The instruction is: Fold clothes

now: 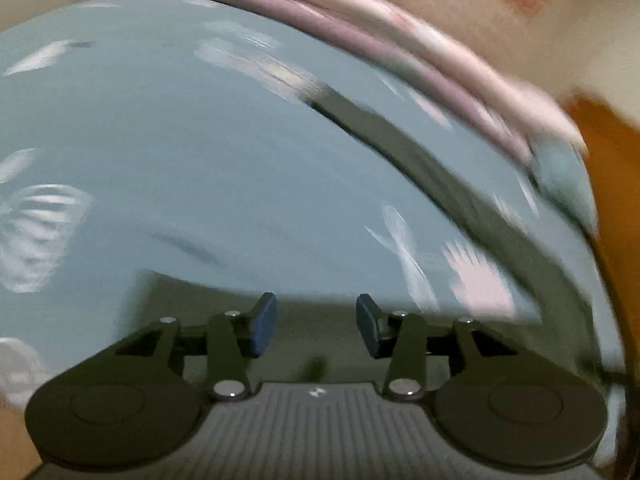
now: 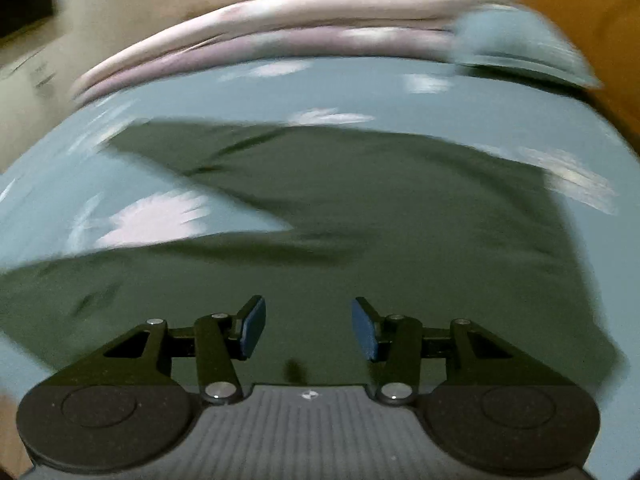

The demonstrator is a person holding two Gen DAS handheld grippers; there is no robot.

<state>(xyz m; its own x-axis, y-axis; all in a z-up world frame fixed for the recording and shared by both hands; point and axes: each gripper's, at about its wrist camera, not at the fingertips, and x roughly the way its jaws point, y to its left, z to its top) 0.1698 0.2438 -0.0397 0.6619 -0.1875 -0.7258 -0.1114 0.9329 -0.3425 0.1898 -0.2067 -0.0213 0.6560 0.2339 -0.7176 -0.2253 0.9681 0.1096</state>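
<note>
A dark olive garment (image 2: 360,216) lies spread on a pale blue bed sheet (image 2: 360,92) with white prints. In the right wrist view it fills the middle, one sleeve reaching left. My right gripper (image 2: 308,328) hovers over its near part, open, with nothing between the blue pads. In the left wrist view only a strip of the olive garment (image 1: 440,176) shows, curving from the middle to the right, plus a patch under the fingers. My left gripper (image 1: 316,326) is open and empty above that near patch. Both views are blurred by motion.
Pink and mauve folded bedding (image 2: 260,36) lies along the far edge of the bed, with a blue pillow (image 2: 520,40) at its right end. Orange-brown floor (image 1: 608,152) shows past the bed's right side. A pale wall (image 2: 120,0) stands behind.
</note>
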